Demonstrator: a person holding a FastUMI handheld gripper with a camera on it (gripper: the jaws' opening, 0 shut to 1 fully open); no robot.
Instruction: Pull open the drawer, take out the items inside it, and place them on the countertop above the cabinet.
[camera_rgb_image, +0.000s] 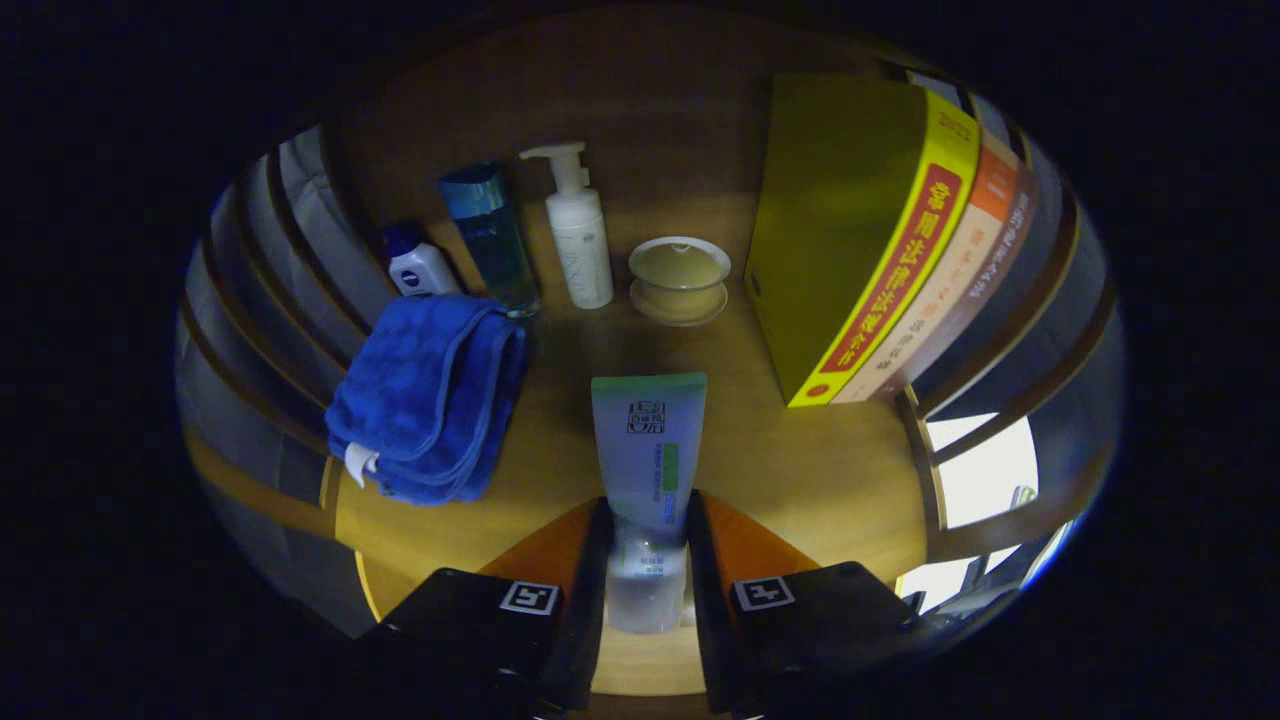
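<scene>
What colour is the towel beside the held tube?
Blue, seen in the gripper view: the towel lies folded left of the tube.

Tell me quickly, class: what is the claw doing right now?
Claw: shut on the green and white tube, both fingers pressing its lower end, above the wooden countertop.

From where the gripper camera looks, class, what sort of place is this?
Probably a household countertop or shelf: toiletry bottles like the pump bottle, a folded blue towel and upright books on wood. The gripper grips a tube.
</scene>
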